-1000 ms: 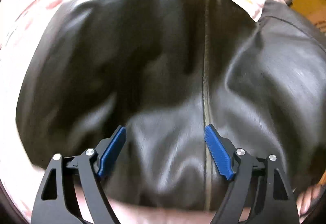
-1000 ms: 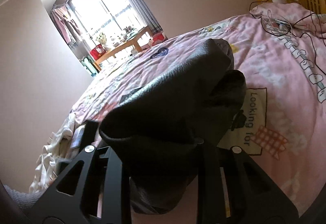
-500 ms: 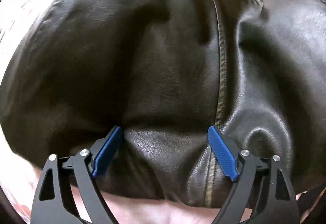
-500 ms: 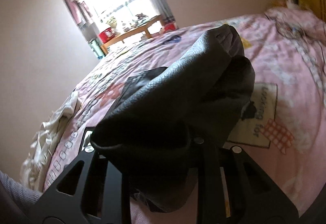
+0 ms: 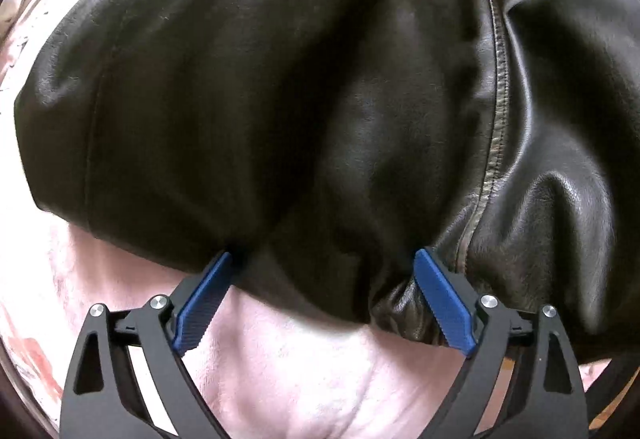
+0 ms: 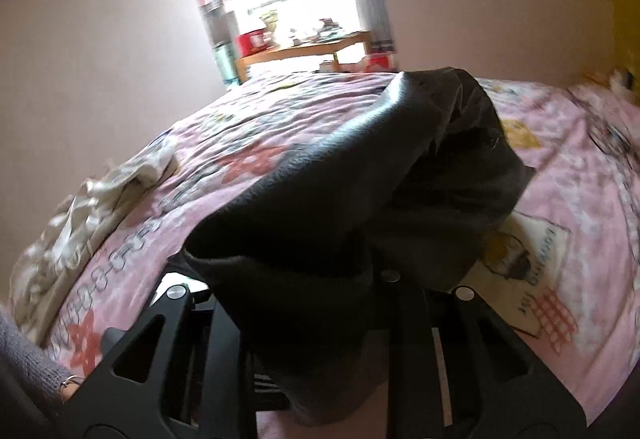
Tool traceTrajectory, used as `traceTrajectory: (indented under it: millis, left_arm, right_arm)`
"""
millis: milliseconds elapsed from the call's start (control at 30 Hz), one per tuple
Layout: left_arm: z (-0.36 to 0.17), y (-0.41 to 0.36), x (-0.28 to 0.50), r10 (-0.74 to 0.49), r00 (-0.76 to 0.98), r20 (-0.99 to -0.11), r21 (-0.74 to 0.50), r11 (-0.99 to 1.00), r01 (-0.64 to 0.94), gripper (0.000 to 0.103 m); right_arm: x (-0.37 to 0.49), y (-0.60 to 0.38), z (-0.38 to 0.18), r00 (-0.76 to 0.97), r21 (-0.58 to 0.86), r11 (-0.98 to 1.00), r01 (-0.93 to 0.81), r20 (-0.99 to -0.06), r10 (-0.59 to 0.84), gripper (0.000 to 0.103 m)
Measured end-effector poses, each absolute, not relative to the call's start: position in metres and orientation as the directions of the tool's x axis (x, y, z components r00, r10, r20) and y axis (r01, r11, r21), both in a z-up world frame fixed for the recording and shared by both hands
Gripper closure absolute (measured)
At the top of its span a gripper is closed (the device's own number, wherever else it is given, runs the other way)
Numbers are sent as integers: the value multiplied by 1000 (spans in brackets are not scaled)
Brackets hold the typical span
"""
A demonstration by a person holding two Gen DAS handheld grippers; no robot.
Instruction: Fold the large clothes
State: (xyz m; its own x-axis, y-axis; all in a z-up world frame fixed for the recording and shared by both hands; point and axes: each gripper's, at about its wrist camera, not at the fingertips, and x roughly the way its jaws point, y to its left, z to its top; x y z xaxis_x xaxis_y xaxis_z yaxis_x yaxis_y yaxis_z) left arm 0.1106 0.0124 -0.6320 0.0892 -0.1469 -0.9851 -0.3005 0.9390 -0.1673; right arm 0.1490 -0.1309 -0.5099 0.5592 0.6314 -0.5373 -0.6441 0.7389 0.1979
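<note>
A dark brown leather jacket (image 5: 280, 79) fills the left wrist view, lying on a pink bedspread (image 5: 300, 371). My left gripper (image 5: 324, 295) is open, its blue pads (image 5: 202, 303) straddling the jacket's near edge, with a fold of leather between them. In the right wrist view my right gripper (image 6: 312, 303) is shut on a thick bunch of the jacket (image 6: 360, 191), which drapes over the fingers and hides the tips.
The pink patterned bedspread (image 6: 560, 199) covers the bed. A crumpled white cloth (image 6: 80, 215) lies at the bed's left edge. A wooden table (image 6: 304, 51) with clutter stands by the window beyond the bed.
The left gripper has drawn back so the jacket's near edge and pink bedspread now show. The right gripper has swung, still holding the jacket; the window now sits centre.
</note>
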Motion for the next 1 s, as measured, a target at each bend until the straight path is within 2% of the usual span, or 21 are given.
traceTrajectory:
  millis: [100, 167, 200, 233, 267, 300, 400, 467, 500, 533, 667, 767, 900, 1000]
  left_arm:
    - [-632, 17, 105, -181, 79, -980, -196, 941, -275, 15]
    - [-632, 18, 120, -205, 58, -977, -213, 942, -260, 22]
    - [-624, 22, 119, -220, 51, -974, -226, 941, -251, 31]
    - [-616, 27, 118, -237, 46, -970, -241, 939, -247, 45]
    - [-600, 36, 117, -256, 37, -966, -257, 933, -253, 50]
    - [-585, 47, 118, -252, 45, -967, -255, 929, -268, 49]
    - [-545, 78, 147, -180, 162, -970, -221, 932, -289, 23]
    - [-544, 88, 186, -123, 213, -969, -179, 946, -270, 23]
    - [-551, 89, 209, -123, 212, -970, -177, 948, -263, 27]
    - [-557, 87, 224, -139, 217, -966, -193, 947, -255, 35]
    - [-566, 58, 300, -48, 314, -948, -114, 974, -195, 33]
    - [-571, 48, 335, 12, 357, -934, -75, 971, -229, 24]
    - [-572, 39, 367, -81, 406, -910, -161, 973, -167, 24]
    - [-598, 33, 391, -201, 335, -920, -259, 956, -136, 14]
  right_arm:
    - [137, -97, -505, 517, 111, 672, -733, -551, 655, 80]
    - [134, -79, -505, 500, 81, 646, -759, -561, 659, 80]
    - [134, -76, -503, 503, 83, 645, -759, -555, 663, 80]
    - [136, -76, -502, 503, 111, 653, -750, -545, 671, 80]
    - [141, -80, -500, 505, 152, 665, -732, -534, 678, 81]
    - [145, -84, -499, 507, 183, 673, -717, -526, 683, 81]
    - [157, -112, -499, 541, 286, 707, -646, -483, 689, 81]
    - [166, -134, -499, 555, 387, 711, -587, -447, 702, 81]
    - [167, -141, -499, 563, 419, 709, -567, -432, 705, 81]
    - [169, -151, -499, 573, 450, 706, -547, -414, 708, 81]
    - [166, -177, -497, 613, 512, 704, -492, -371, 698, 81]
    - [164, -189, -493, 632, 530, 699, -481, -343, 695, 81]
    - [161, -180, -490, 602, 506, 673, -539, -328, 728, 81]
    - [155, -161, -493, 561, 439, 668, -601, -363, 744, 81]
